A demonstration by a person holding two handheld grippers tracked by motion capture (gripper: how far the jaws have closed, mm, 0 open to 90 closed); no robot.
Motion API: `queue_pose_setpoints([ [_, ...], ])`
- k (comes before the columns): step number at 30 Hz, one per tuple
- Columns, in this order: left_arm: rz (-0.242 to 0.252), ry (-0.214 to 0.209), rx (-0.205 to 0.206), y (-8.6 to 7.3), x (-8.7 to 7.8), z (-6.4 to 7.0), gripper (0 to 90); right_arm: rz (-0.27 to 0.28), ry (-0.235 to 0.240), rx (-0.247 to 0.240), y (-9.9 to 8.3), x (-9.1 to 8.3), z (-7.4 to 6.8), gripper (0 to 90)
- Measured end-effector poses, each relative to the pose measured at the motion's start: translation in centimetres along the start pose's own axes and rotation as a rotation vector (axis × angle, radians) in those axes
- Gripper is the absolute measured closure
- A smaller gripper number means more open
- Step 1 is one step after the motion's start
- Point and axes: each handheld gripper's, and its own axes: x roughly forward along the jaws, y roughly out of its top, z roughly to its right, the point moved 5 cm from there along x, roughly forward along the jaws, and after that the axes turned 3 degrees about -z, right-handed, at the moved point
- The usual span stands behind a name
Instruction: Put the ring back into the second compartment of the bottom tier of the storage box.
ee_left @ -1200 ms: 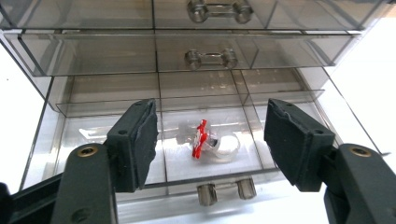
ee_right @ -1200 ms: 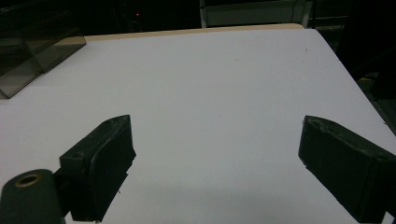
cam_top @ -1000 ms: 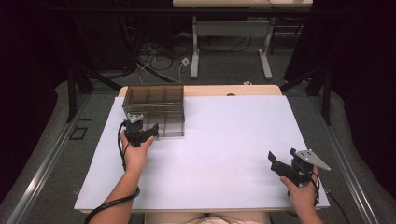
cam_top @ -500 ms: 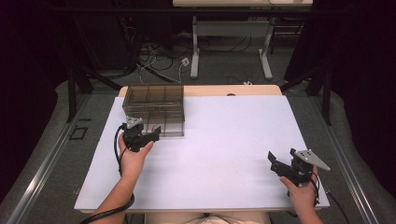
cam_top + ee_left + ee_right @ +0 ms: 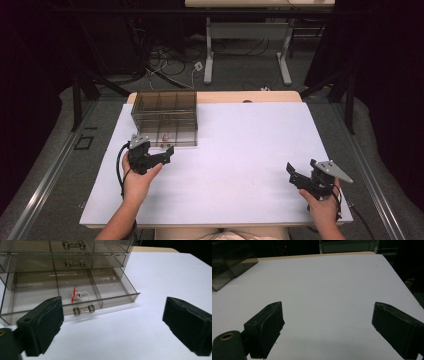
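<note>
A smoky clear drawer cabinet (image 5: 165,117) stands at the table's far left. Its bottom drawer (image 5: 75,293) is pulled out, and a small red and white ring-like item (image 5: 76,294) lies in its middle compartment. A clear handle (image 5: 83,310) sits on the drawer front. My left gripper (image 5: 160,156) hovers just in front of that drawer, open and holding nothing. My right gripper (image 5: 300,176) rests near the table's front right corner, open and holding nothing; its jaws stand wide apart over bare white table (image 5: 327,290).
The white table top (image 5: 240,150) stretches between the two grippers. Two upper drawers (image 5: 72,263) of the cabinet are closed. Beyond the table are cables on the floor (image 5: 160,60) and a desk frame (image 5: 250,45).
My left gripper has drawn back slightly toward the person and a little left, away from the cabinet front. The right gripper has stayed still.
</note>
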Motion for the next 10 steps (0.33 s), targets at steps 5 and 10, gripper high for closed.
queue_pose_setpoints([
  [5,0.023,-0.004,0.001,-0.6,-1.3,-0.1,0.6,-0.007,-0.001,-0.010,-0.1,0.0,0.0,9.8],
  [10,0.029,-0.002,0.003,-1.5,-2.5,-0.4,0.6,-0.005,0.001,-0.005,-0.1,0.1,-0.1,9.8],
])
